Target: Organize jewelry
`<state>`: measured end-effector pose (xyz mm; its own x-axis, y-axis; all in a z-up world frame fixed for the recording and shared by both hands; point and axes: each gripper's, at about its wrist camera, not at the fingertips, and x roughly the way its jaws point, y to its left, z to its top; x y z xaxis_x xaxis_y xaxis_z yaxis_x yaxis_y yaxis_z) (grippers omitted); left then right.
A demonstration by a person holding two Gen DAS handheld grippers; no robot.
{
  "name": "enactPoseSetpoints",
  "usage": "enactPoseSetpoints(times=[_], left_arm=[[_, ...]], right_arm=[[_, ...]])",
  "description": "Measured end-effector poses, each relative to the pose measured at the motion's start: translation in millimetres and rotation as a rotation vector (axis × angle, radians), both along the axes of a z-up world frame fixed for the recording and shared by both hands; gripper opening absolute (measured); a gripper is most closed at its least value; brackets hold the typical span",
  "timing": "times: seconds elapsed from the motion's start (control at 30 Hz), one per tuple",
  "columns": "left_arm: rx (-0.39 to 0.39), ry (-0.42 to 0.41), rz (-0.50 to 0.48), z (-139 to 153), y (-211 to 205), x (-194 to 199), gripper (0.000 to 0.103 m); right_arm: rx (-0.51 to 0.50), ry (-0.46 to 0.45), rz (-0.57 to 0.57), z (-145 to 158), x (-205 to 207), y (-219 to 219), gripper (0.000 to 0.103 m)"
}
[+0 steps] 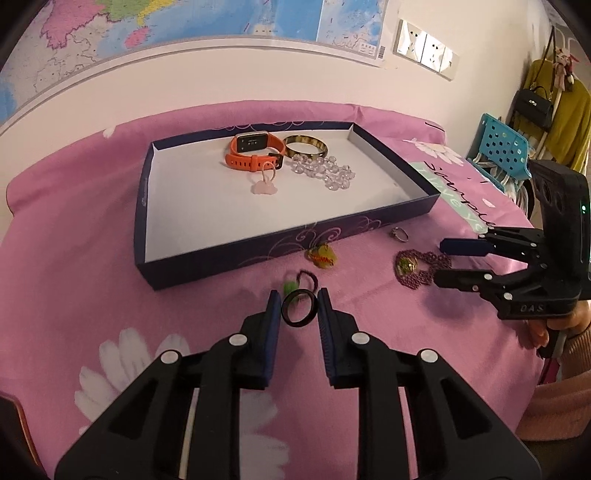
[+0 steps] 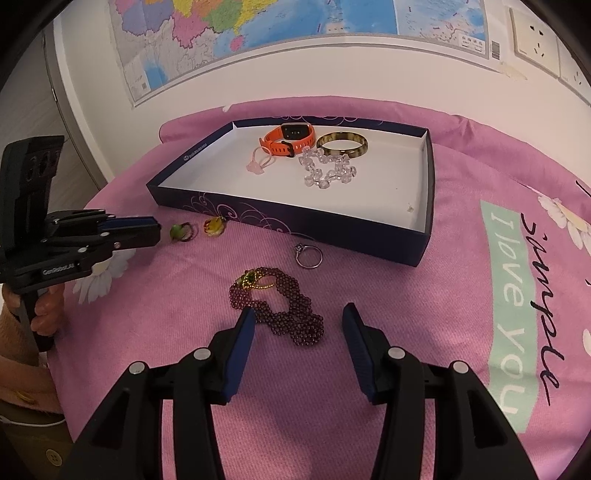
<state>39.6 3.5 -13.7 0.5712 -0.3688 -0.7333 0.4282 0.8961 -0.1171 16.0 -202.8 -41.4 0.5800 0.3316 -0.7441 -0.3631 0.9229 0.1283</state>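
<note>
My left gripper is shut on a black ring and holds it above the pink cloth, in front of the dark blue box. The box holds an orange watch, a tortoiseshell bangle, a clear bead bracelet and a pink charm ring. My right gripper is open just above a purple bead necklace with a green pendant. A silver ring, an amber piece and a green-stone ring lie on the cloth before the box.
The table is covered by a pink flowered cloth. A wall with a map stands behind it. A blue chair and hanging bags stand at the far right in the left wrist view.
</note>
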Motion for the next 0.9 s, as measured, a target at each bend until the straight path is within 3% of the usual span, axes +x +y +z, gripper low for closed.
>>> enactPoseSetpoints(times=[0.3,0.5,0.87,0.9], left_arm=[[-0.028,0.022,0.013,-4.6,3.8,-1.4,0.021],[-0.044,0.018,0.015,-2.2,3.5,-2.8,0.021],[-0.052,0.003,0.011,3.5,3.2,-6.7,0.018],[-0.047,0.003,0.012,2.8,3.1,-7.4,0.025]], right_arm=[[-0.017,0.005,0.010,-0.5,-1.4,1.2,0.012],[0.024,0.004,0.015,3.4,-3.3,0.7,0.012],[0.105,-0.083,0.063,35.8,-3.2,12.5,0.012],[0.112,-0.089,0.070,38.1,-2.8,14.4,0.012]])
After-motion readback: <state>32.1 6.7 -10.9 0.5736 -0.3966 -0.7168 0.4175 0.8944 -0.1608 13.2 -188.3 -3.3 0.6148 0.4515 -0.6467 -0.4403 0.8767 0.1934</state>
